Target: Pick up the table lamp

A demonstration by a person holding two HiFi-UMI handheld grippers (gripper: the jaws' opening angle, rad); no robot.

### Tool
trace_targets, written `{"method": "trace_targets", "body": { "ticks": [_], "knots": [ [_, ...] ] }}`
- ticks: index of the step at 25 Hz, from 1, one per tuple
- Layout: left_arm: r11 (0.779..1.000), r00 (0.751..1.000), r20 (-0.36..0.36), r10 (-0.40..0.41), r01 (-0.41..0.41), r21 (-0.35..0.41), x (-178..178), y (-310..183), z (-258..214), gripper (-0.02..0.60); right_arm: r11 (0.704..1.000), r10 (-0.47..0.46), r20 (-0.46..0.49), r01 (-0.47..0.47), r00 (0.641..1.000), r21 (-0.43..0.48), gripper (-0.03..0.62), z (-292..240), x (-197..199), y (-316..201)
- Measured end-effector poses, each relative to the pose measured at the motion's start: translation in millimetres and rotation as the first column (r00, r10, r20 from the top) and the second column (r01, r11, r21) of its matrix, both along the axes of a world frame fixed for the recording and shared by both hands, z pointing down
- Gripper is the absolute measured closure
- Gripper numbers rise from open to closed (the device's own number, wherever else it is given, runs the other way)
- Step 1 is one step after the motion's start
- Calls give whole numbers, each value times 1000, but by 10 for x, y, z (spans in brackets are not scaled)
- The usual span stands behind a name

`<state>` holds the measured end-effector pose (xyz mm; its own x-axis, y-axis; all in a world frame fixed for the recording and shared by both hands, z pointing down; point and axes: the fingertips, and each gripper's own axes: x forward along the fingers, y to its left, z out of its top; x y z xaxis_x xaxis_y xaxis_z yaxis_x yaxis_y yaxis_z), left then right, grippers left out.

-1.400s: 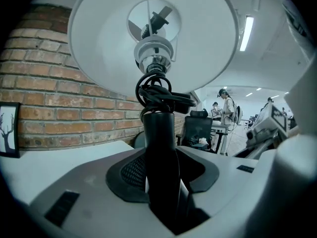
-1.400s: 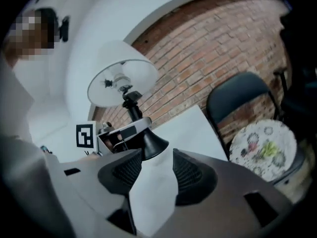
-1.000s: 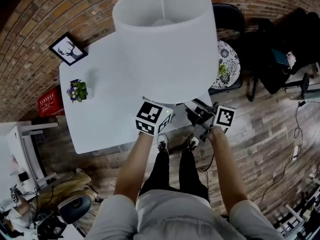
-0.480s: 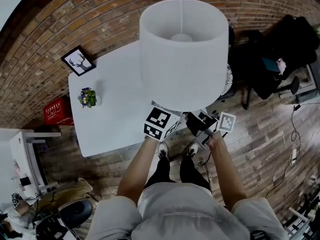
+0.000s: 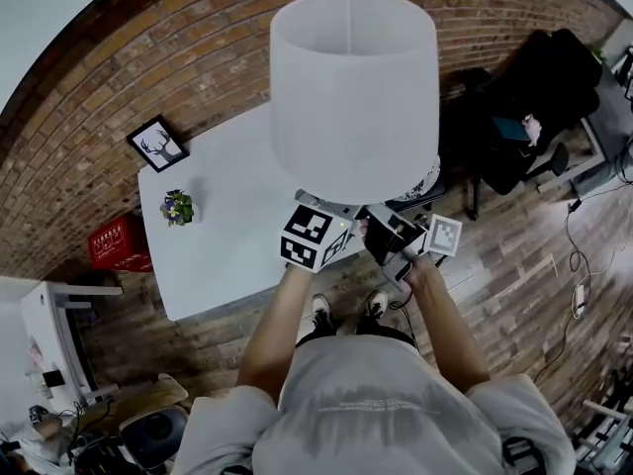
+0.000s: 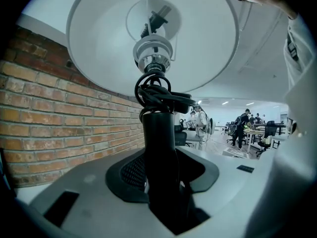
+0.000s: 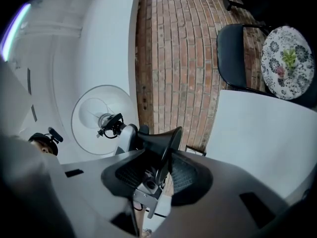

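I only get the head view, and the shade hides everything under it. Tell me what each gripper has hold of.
Observer: The left gripper is shut on the lamp's black stem.
Operator: Now the right one.
Observer: The right gripper clamps the rim of the flared black base.
Operator: Report the cord.
Observer: The cord is coiled round the stem, just under the socket.

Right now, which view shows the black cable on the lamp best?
The left gripper view: the cable coils round the lamp stem, close below the shade. The right gripper view shows it small; in the head view the shade hides it.
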<state>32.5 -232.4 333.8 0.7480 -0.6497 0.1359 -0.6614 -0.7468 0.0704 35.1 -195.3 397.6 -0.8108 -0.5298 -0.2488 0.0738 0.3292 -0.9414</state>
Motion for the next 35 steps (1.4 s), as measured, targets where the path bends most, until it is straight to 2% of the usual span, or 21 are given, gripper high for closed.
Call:
{"method": "trace_targets", "body": {
  "ticks": [6, 22, 35],
  "knots": [
    [999, 1000, 10, 20, -20, 42, 16, 84, -217, 420, 999, -19, 5, 18, 1000, 35, 451, -229, -11, 56],
    [994, 1000, 14, -8, 6, 111, -65, 172, -460, 420, 993, -60, 7, 59, 998, 98, 451, -444, -97, 104],
    [994, 999, 25, -20, 17, 104, -125, 163, -434, 420, 992, -77, 6, 76, 997, 101, 454, -419, -153, 101]
  ]
}}
